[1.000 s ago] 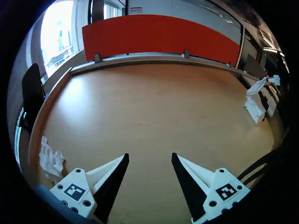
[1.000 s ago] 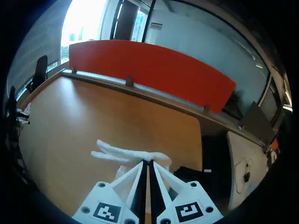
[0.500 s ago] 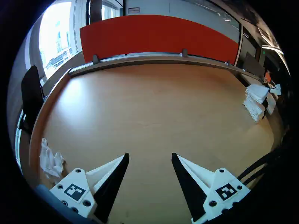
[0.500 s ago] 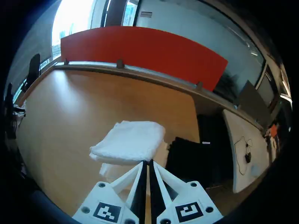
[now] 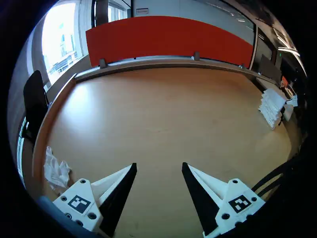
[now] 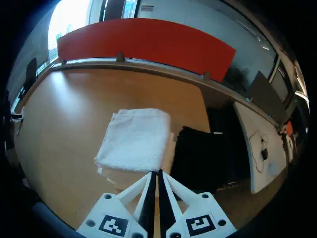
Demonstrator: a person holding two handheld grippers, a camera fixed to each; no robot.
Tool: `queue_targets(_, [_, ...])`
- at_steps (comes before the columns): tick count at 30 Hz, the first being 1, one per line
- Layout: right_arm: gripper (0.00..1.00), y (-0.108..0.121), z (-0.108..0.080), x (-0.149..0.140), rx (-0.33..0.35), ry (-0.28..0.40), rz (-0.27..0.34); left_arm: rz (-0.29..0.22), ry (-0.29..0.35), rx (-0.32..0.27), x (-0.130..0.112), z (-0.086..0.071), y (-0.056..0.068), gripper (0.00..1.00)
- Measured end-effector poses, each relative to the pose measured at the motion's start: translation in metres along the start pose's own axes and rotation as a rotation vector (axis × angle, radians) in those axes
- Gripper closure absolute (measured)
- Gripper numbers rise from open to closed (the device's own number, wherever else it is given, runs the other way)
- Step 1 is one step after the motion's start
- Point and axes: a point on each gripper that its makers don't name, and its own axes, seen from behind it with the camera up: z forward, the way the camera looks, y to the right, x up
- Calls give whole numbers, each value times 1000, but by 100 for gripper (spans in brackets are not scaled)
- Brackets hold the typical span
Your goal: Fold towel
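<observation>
Towel folded, soft and light, at desk's right edge.
Right gripper closed, left gripper wide; best pinched at a corner.

An office: wooden desk with red divider screen, black chair.

Folded towel now flat atop the stack, no longer bunched at the right hand-held gripper
</observation>
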Motion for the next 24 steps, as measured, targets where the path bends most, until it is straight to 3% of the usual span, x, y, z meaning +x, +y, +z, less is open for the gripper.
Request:
queue_targets(12, [96, 5, 8, -24, -5, -37, 42, 2, 1, 6, 0, -2, -1, 16])
queue_targets(24, [96, 3, 9, -41, -7, -68, 44, 6, 1, 5, 2, 0, 0, 16])
